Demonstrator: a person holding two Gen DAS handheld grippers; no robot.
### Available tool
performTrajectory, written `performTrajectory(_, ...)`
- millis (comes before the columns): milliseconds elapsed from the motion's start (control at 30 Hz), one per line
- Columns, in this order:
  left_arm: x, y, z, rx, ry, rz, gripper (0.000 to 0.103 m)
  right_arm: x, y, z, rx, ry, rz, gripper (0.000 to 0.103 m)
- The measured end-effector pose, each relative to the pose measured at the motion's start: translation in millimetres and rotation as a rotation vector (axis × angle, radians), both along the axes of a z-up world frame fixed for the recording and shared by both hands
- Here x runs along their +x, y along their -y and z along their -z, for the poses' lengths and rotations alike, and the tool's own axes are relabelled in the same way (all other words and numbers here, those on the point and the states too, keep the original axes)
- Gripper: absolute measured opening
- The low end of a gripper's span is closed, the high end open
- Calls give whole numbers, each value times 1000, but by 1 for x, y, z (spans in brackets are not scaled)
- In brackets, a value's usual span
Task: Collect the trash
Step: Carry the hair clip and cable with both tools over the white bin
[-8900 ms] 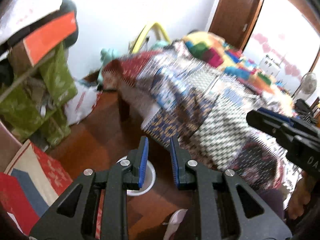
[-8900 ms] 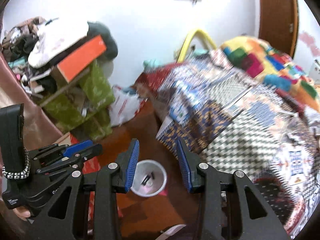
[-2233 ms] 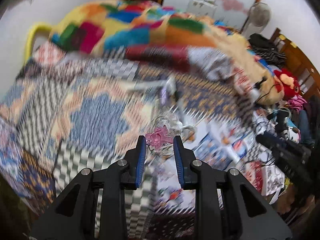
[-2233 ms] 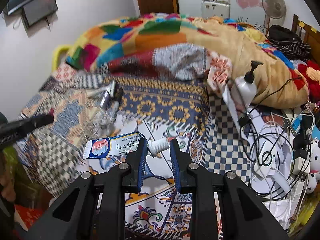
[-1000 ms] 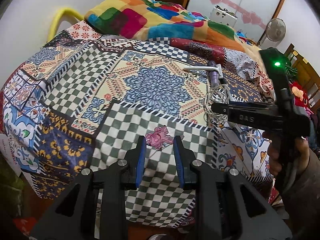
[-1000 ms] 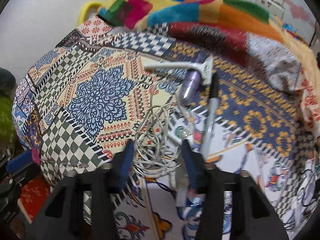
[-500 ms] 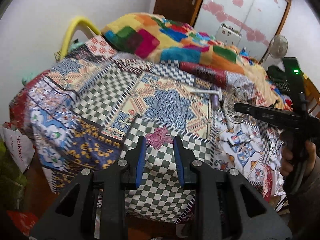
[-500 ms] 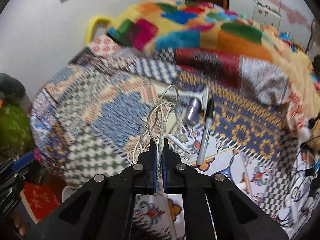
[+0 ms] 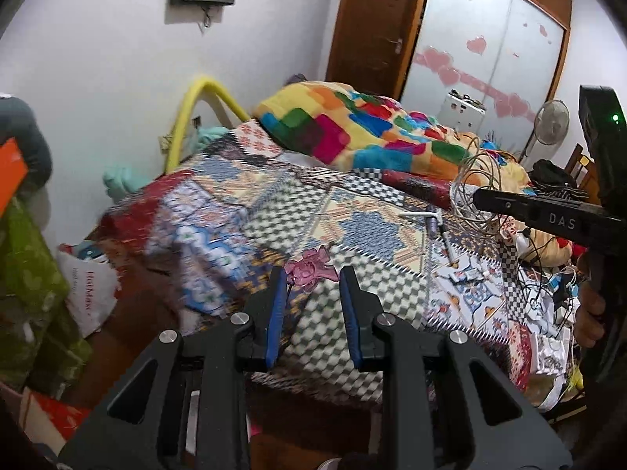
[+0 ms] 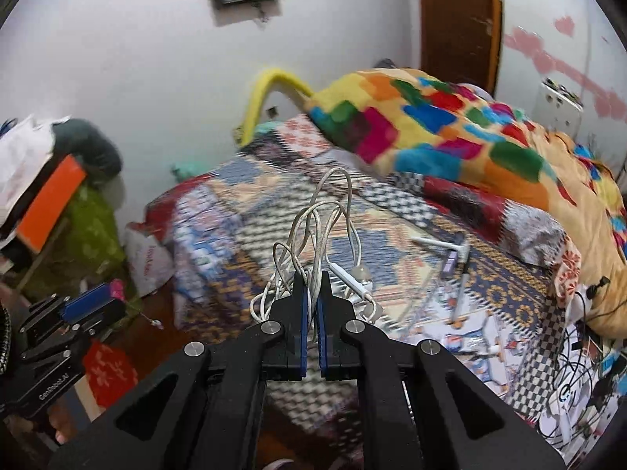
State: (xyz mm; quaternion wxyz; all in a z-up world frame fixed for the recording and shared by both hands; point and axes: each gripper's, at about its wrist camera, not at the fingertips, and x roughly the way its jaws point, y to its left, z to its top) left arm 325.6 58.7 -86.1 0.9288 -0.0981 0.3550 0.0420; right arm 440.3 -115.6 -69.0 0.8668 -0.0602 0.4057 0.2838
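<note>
My left gripper [image 9: 309,274] is shut on a small crumpled pink wrapper [image 9: 311,268], held at its fingertips above the near edge of the bed. My right gripper [image 10: 311,274] is shut on a tangle of white earphone cable [image 10: 319,231], whose loops stick up past the tips with an earbud hanging to the right. In the left wrist view the right gripper [image 9: 476,199] reaches in from the right with the cable tangle [image 9: 466,192] hanging from it. The right wrist view shows the left gripper [image 10: 98,297] low on the left with the pink wrapper [image 10: 116,288].
The patterned quilt [image 9: 352,211] covers the bed, with a colourful blanket [image 9: 352,125] behind. On the quilt lie a white razor [image 10: 443,244], a purple stick [image 10: 448,264] and a pen [image 10: 460,293]. A white bag [image 9: 88,286] and green cloth [image 9: 27,274] sit on the floor left. More cables [image 10: 580,376] lie right.
The right gripper closed on the white cable and lifted it off the quilt. Both grippers rose and drew back from the bed. The left still holds the pink wrapper.
</note>
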Motion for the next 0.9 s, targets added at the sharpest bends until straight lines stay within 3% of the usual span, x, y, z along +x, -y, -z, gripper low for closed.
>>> performTrajectory(400, -102, -69, 6, -6, -15, -121, 27, -84, -92, 25, -39, -48, -182, 4)
performTrajectory(900, -153, -131, 81, -59, -170, -214, 27, -147, -193, 107, -141, -188, -366, 4)
